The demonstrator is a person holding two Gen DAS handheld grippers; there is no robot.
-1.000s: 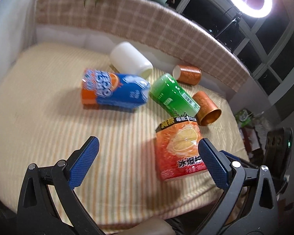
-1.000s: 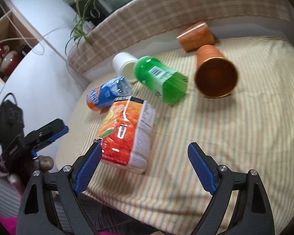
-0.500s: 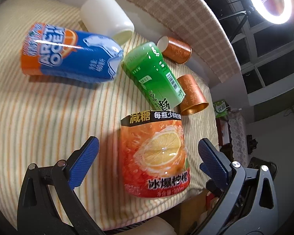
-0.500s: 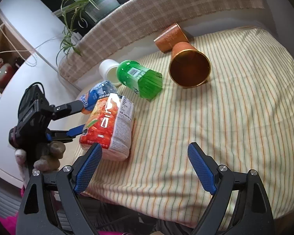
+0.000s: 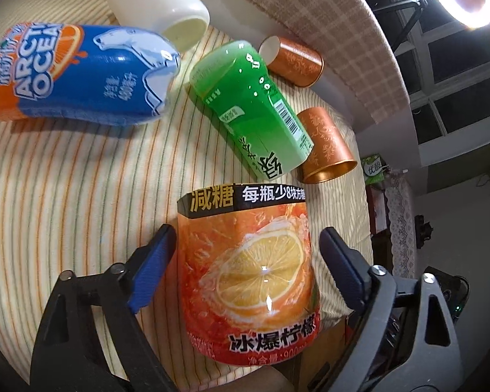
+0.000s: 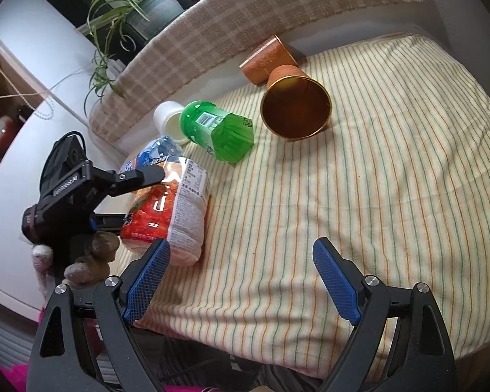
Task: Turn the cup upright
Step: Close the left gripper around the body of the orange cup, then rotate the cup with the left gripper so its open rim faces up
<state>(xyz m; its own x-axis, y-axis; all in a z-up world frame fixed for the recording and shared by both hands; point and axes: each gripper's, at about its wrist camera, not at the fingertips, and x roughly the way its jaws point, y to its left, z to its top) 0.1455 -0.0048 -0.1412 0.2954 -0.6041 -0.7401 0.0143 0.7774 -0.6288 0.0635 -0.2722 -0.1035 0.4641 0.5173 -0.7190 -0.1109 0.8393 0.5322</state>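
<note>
Several cups lie on their sides on the striped cloth. The orange lemon-label cup (image 5: 248, 261) lies nearest, between the fingers of my left gripper (image 5: 245, 254), which is open around it with small gaps on both sides. It also shows in the right wrist view (image 6: 170, 209), with the left gripper (image 6: 140, 176) over it. My right gripper (image 6: 241, 271) is open and empty above bare cloth. A copper cup (image 6: 294, 104) lies ahead of it, mouth towards me.
A green cup (image 5: 251, 107), a blue Arctic Ocean cup (image 5: 78, 72), a white cup (image 5: 156, 3) and a second copper cup (image 5: 290, 62) lie farther back. A checked cushion (image 6: 245, 23) borders the far side. The cloth's front edge (image 6: 277, 336) is just below my right gripper.
My left gripper has moved forward and down over the orange lemon cup, which now sits between its fingers. The right gripper has drawn back slightly and stays open.
</note>
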